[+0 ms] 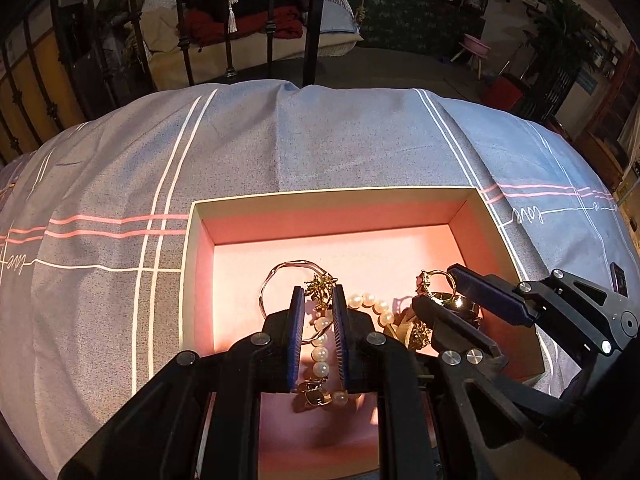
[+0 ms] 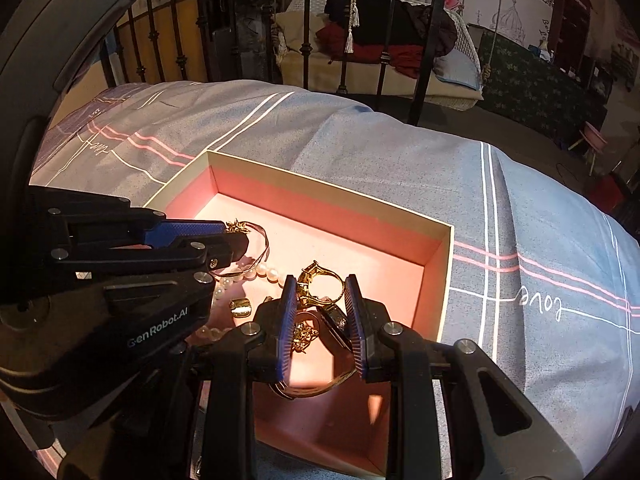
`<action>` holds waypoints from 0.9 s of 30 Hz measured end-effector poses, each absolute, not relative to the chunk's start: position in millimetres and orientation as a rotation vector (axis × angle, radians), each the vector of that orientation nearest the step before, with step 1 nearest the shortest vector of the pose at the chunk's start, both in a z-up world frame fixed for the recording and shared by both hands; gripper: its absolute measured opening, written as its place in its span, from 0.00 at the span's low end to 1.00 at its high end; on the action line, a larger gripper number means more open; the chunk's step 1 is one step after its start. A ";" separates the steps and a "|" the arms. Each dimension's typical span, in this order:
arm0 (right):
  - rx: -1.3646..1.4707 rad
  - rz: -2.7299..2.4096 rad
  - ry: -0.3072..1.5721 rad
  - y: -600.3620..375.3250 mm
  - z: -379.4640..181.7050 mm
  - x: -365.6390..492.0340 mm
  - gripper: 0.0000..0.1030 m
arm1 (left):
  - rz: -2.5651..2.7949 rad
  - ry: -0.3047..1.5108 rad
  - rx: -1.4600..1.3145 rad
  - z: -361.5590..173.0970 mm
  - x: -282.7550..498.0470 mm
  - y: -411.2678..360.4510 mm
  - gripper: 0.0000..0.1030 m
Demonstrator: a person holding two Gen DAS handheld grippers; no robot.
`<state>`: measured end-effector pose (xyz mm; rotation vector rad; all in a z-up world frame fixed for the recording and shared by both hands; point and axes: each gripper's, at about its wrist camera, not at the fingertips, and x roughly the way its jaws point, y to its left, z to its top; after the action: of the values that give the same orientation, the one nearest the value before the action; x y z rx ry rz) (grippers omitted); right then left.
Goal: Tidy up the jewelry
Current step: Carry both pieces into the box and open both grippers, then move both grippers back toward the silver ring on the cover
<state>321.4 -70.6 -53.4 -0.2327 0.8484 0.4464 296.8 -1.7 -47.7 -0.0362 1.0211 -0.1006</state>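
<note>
open pink-lined box [image 1: 192, 264] [image 2: 446, 264] sits on a bed covered by a grey-blue checked sheet [image 1: 320, 140] [image 2: 400, 152]. all jewelry lies piled on the box floor, toward the near side.

left gripper [image 1: 318, 294] [image 2: 236, 236] reaches into the box, jaws apart with a narrow gap. a small gold branch-shaped piece [image 1: 320, 286] [image 2: 237, 226] sits right at the jaw tips, between them; cannot tell if the pads touch it. pearl strand [image 1: 322, 352] [image 2: 256, 270] runs down through the gap between the left jaws and curves off toward the right. thin silver bangle [image 1: 276, 276] [image 2: 262, 242] loops just beyond and left of the left jaws, partly under them. a gold piece with a dark stone [image 1: 314, 396] lies near the base of the gap, beside the pearls.

right gripper [image 2: 322, 290] [image 1: 440, 284] also inside the box, jaws apart, not clamped on anything. gold ring with a stone [image 2: 320, 284] [image 1: 434, 280] stands between the right jaw tips, closer to the left pad; contact unclear. a dark clip-like piece [image 2: 336, 320] and a gold chain cluster [image 2: 304, 334] lie lower in the same gap. small gold band [image 2: 240, 307] lies on the box floor between the two grippers. a thin gold hoop [image 2: 320, 388] shows under the right jaws near their base.

black metal bed rail [image 1: 312, 20] [image 2: 424, 40] stands beyond the bed.
</note>
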 end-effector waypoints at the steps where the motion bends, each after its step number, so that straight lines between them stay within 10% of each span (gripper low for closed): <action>1: -0.232 0.446 0.848 -71.2 -53.3 321.2 0.25 | -0.098 1.021 -0.037 -48.2 296.7 -1.6 0.13; 6: -0.245 0.442 0.843 -71.4 -52.1 318.4 0.25 | -0.096 1.019 -0.034 -47.7 295.9 -2.6 0.16; 12: -0.233 0.431 0.828 -77.7 -44.0 303.7 0.34 | -0.104 0.965 -0.044 -33.3 280.5 -1.0 0.42; 19: -0.173 0.436 0.744 -98.4 -26.9 237.4 0.54 | -0.154 0.866 -0.048 -8.1 214.4 -5.1 0.50; 27: -0.080 0.431 0.804 -130.0 -59.5 165.1 0.54 | -0.206 0.848 -0.052 -25.4 132.0 -10.0 0.53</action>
<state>165.1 -130.0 -59.5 -0.0803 0.8036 0.4308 132.0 -10.0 -25.4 -0.0520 0.8479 -0.2057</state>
